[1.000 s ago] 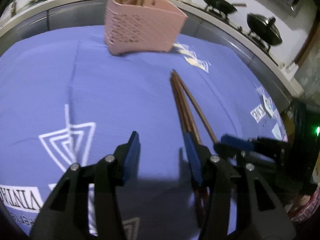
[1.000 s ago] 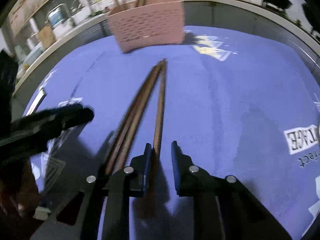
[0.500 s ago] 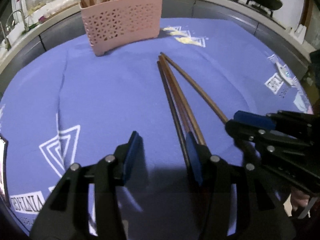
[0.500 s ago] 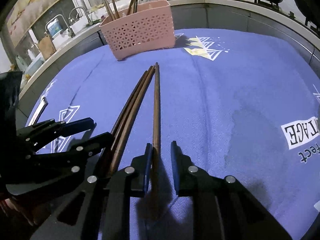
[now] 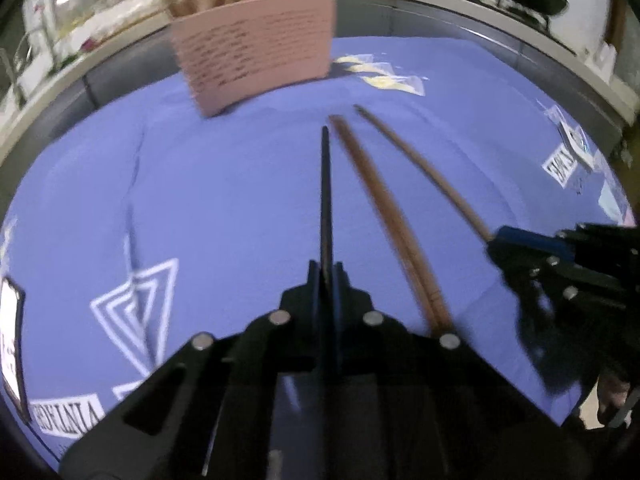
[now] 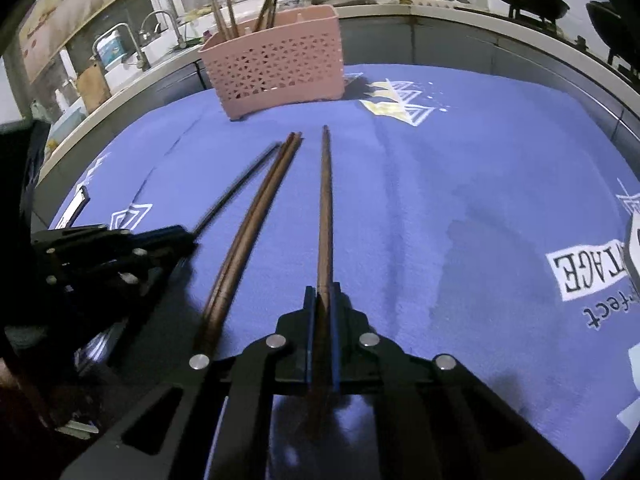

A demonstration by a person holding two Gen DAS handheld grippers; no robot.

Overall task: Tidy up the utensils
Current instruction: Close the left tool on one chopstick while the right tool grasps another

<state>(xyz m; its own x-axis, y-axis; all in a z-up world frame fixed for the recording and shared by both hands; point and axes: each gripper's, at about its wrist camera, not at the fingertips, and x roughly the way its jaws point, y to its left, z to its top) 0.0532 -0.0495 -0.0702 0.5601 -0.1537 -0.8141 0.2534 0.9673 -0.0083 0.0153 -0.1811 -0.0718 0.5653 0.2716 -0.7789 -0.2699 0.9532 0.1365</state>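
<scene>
Dark chopstick point(image 5: 326, 200) pinched in left gripper point(image 5: 325, 276), jaws shut. Brown chopstick point(image 6: 325, 216) between closing jaws of right gripper point(image 6: 322, 296), pads pressing. Loose pair point(image 6: 256, 224) between both on blue cloth point(image 6: 460, 184). Pink basket point(image 6: 276, 60) beyond.

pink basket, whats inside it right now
In the right wrist view, several brown chopsticks stand upright in the pink basket, their upper ends poking above the rim. Their lower ends, and anything else in it, are hidden by its wall.
</scene>
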